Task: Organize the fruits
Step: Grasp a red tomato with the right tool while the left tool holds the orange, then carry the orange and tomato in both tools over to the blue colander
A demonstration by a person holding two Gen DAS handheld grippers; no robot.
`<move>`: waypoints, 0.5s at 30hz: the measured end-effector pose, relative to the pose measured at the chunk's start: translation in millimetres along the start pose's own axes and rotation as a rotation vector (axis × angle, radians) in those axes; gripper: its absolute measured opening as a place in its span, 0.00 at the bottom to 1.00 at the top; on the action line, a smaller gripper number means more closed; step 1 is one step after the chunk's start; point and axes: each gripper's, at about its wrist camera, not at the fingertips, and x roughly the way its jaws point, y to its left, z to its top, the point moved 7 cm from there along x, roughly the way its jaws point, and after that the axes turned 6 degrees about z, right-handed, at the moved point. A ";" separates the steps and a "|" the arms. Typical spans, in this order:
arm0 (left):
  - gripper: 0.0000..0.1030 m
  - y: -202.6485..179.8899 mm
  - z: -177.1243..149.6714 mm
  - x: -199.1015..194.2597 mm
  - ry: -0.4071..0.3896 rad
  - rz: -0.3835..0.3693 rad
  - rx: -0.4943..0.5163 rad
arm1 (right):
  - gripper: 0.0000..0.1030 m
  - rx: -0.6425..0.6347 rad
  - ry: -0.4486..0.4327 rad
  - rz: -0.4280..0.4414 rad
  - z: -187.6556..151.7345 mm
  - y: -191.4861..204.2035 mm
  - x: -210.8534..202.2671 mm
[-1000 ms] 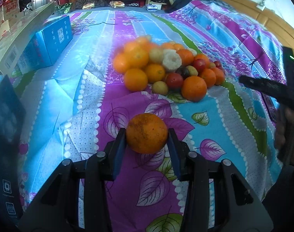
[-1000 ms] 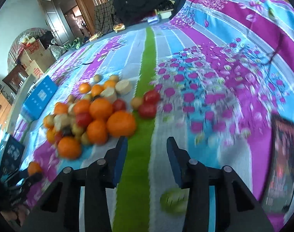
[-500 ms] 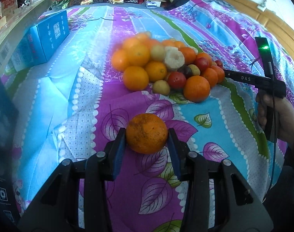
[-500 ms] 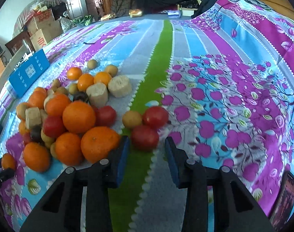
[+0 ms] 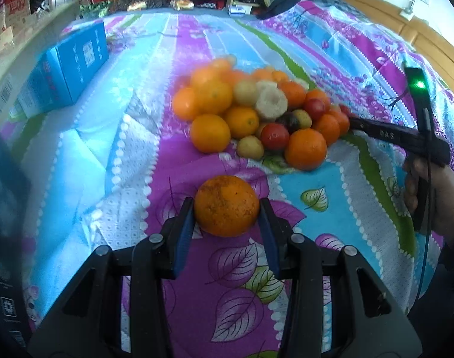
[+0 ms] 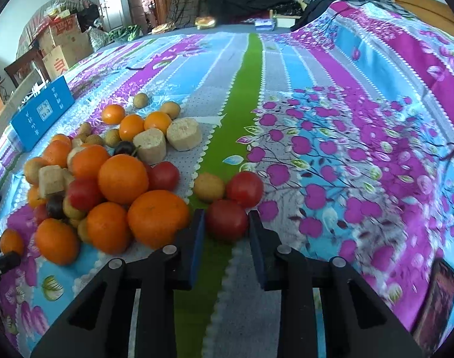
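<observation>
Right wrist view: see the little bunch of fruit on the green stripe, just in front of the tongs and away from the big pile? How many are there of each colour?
Red fruits: 2
Yellow-brown fruit: 1
Total: 3

Our left gripper (image 5: 227, 208) tilts downward, its blue pads (image 5: 185, 229) pressed against both sides of an orange (image 5: 227, 205); our right gripper (image 6: 225, 223) tilts down likewise, its jaws closing around a red tomato (image 6: 227, 220); our right hand (image 5: 435, 197) grasps that gripper's handle, seen from the left wrist.
</observation>
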 end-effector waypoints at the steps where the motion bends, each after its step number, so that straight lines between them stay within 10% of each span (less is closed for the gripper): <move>1: 0.41 0.0 1.9 -3.4 -0.006 0.005 -0.002 | 0.31 0.007 -0.006 -0.012 -1.4 -0.7 -6.5; 15: 0.41 44.4 55.3 -93.6 -0.110 0.155 -0.068 | 0.31 0.056 -0.100 -0.018 15.7 91.3 -122.8</move>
